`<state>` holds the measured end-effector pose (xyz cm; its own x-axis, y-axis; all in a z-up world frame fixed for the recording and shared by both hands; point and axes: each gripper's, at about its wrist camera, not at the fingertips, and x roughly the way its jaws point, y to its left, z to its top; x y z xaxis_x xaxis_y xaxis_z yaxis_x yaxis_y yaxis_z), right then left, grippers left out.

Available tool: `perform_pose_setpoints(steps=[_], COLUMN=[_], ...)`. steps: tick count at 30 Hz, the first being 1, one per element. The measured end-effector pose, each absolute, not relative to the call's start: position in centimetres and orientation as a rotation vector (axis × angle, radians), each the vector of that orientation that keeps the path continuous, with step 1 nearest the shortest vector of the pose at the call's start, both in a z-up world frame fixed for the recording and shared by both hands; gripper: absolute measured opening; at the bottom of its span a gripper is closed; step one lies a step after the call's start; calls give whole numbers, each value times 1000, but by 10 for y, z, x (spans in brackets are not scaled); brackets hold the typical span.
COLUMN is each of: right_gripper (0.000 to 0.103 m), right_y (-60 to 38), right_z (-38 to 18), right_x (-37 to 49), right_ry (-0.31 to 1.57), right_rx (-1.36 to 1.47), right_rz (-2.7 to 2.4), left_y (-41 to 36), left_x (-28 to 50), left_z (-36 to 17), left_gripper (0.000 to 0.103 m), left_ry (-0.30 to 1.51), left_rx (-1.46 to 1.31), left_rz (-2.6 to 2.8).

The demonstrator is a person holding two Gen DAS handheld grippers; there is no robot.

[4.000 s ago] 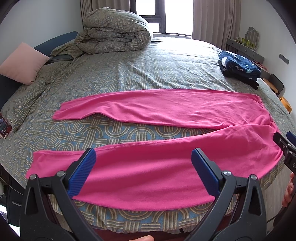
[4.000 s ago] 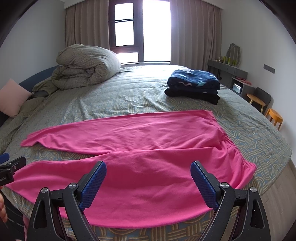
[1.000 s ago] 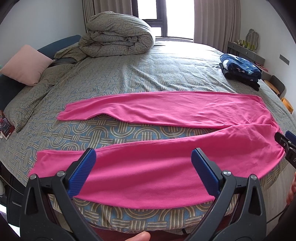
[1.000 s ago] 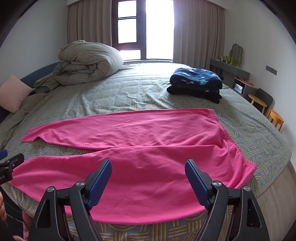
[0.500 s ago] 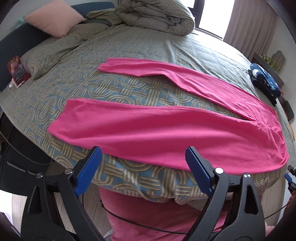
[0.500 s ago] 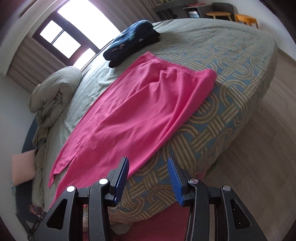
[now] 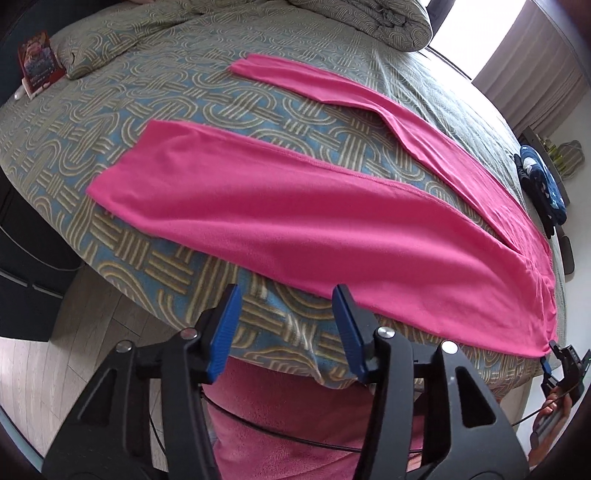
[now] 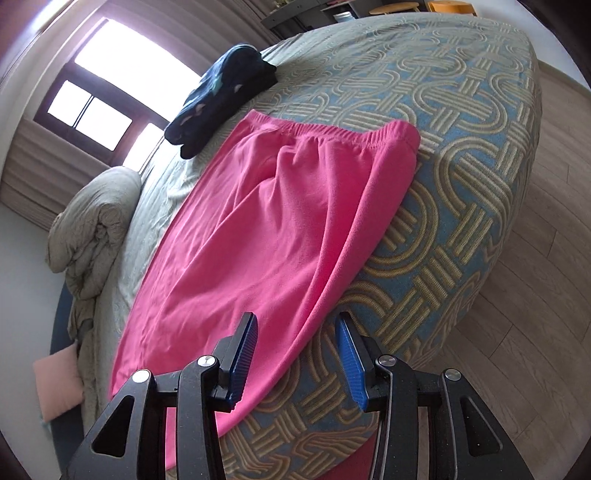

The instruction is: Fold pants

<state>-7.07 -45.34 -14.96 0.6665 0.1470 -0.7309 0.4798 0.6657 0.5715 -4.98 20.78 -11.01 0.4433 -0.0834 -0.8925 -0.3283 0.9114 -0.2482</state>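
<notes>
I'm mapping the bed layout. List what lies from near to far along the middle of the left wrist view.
Left gripper → bed edge → near leg of the pink pants → bare bedspread strip → far leg → rolled duvet.

The left gripper (image 7: 286, 330) pointed toward twelve o'clock in its own camera view, its two blue-padded fingers (image 7: 223, 332) parted with a clear gap between them and nothing held. The right gripper (image 8: 297, 352) likewise pointed toward twelve o'clock in its view, blue pads (image 8: 351, 360) apart, gripping nothing. In the left wrist view, the right gripper (image 7: 563, 360) appeared small at four o'clock near the frame edge, with part of the person's right hand (image 7: 550, 406) behind it; its jaw state could not be told from there.
</notes>
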Motion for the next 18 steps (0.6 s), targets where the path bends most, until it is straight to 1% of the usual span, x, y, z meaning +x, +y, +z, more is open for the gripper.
perform_pose_setpoints(steps=[5, 12, 13, 14, 15, 16, 17, 18], right_gripper=[45, 45, 45, 45, 44, 42, 22, 9], right_y=[-451, -452, -452, -452, -451, -451, -450, -449], right_z=[-149, -148, -148, -148, -148, -148, -147, -146], right_x=[-66, -58, -57, -56, -55, -53, -51, -50], right_ry=[828, 822, 822, 821, 817, 817, 819, 821], right_rx=[820, 805, 801, 798, 795, 785, 769, 742], right_rz=[-225, -242, -245, -249, -253, -256, -261, -268], left_y=[215, 227, 230, 233, 236, 239, 243, 246], left_x=[-39, -19, -16, -13, -10, -9, -9, -11], left_z=[-119, -122, -122, -122, -124, -125, -126, -125], left_gripper=[53, 52, 43, 25, 18, 13, 11, 9], left_ry=[1124, 1086, 1074, 1064, 1061, 1059, 1054, 1045], left_rx=[-510, -555, -562, -567, -581, -613, -648, -674], left_rz=[129, 156, 166, 180, 184, 178, 176, 176])
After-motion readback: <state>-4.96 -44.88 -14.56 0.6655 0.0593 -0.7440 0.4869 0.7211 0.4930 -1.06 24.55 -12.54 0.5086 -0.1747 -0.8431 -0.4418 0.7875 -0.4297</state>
